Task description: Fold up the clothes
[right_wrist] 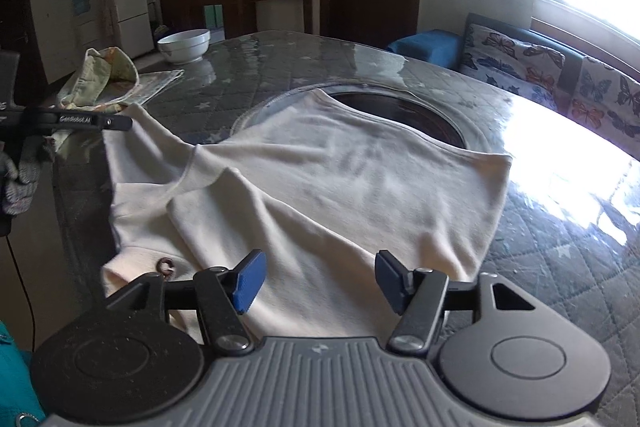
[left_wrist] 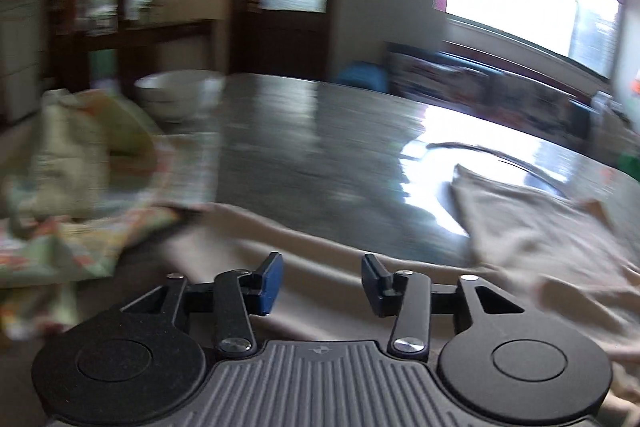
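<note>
A cream-white garment (right_wrist: 328, 179) lies partly folded on the glass-topped table (right_wrist: 280, 67), its near edge hanging over the table's front. My right gripper (right_wrist: 318, 281) is open and empty just above the garment's near edge. My left gripper (left_wrist: 322, 283) is open and empty over the garment's left part (left_wrist: 320, 239); that view is blurred by motion. The left tool's body (right_wrist: 64, 123) shows at the left edge of the right wrist view, near the garment's far left corner.
A crumpled patterned cloth (right_wrist: 104, 75) and a white bowl (right_wrist: 185, 45) sit at the table's far left. A dark round recess (right_wrist: 400, 107) is in the table's middle. A sofa with butterfly cushions (right_wrist: 540, 67) stands behind on the right.
</note>
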`<state>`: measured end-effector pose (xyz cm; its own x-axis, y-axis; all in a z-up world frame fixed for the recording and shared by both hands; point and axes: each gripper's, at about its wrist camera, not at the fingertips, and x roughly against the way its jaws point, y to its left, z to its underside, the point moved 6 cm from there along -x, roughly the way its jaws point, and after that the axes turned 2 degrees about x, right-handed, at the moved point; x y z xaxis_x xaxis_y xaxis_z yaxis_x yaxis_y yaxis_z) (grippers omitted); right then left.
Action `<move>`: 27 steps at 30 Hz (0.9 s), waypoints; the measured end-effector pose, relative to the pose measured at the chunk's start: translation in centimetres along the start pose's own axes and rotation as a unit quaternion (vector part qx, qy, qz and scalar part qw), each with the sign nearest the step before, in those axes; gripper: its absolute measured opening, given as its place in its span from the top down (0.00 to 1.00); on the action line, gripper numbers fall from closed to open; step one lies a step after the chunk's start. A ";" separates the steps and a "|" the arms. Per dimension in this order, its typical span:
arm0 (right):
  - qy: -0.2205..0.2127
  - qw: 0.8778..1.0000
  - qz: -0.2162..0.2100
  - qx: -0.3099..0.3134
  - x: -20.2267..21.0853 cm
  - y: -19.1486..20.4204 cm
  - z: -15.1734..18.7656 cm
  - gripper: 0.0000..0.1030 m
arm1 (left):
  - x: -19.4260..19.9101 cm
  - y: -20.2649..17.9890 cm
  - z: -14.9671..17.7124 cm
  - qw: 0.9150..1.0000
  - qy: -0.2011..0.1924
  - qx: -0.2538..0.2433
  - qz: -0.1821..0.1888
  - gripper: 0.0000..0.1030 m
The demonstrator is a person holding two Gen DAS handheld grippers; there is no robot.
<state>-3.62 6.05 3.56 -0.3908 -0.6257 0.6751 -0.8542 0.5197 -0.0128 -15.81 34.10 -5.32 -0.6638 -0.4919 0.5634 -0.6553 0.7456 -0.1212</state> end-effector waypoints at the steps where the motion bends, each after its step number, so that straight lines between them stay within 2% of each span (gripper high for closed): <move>1: 0.000 1.000 -0.002 0.001 0.0 0.2 -0.1 0.40 | -0.2 0.9 -0.1 1.000 0.000 0.009 -0.016 0.48; 7: -0.001 1.000 -0.009 0.007 0.0 0.8 -0.2 0.39 | -1.5 4.7 -0.3 0.995 0.006 0.050 -0.085 0.47; 12: 0.004 1.000 -0.007 0.005 0.0 0.8 0.0 0.39 | -2.6 5.2 0.0 0.993 0.012 0.056 -0.099 0.49; 14: 0.005 1.000 -0.007 0.004 0.0 0.8 0.0 0.39 | -2.8 5.2 0.0 0.994 0.009 0.054 -0.096 0.58; 16: 0.005 1.000 -0.005 0.003 0.1 0.7 0.0 0.39 | -2.9 5.2 -0.1 0.994 0.007 0.054 -0.092 0.76; 19: 0.002 1.000 -0.002 0.002 0.3 0.7 0.0 0.39 | -2.9 5.5 -0.5 0.994 0.001 0.069 -0.082 0.91; 23: -0.005 1.000 0.003 -0.002 0.9 0.6 -0.2 0.38 | -1.7 5.2 -1.6 0.994 -0.017 0.101 -0.041 0.94; 27: -0.014 1.000 0.009 -0.008 1.6 0.3 -0.3 0.38 | 0.2 2.7 -3.1 0.994 -0.039 0.102 0.015 0.94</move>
<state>-4.45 5.37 4.87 -0.4162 -0.6322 0.6536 -0.8410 0.5409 -0.0124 -16.61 37.42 -3.03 -0.7046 -0.5106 0.4928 -0.6894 0.6570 -0.3049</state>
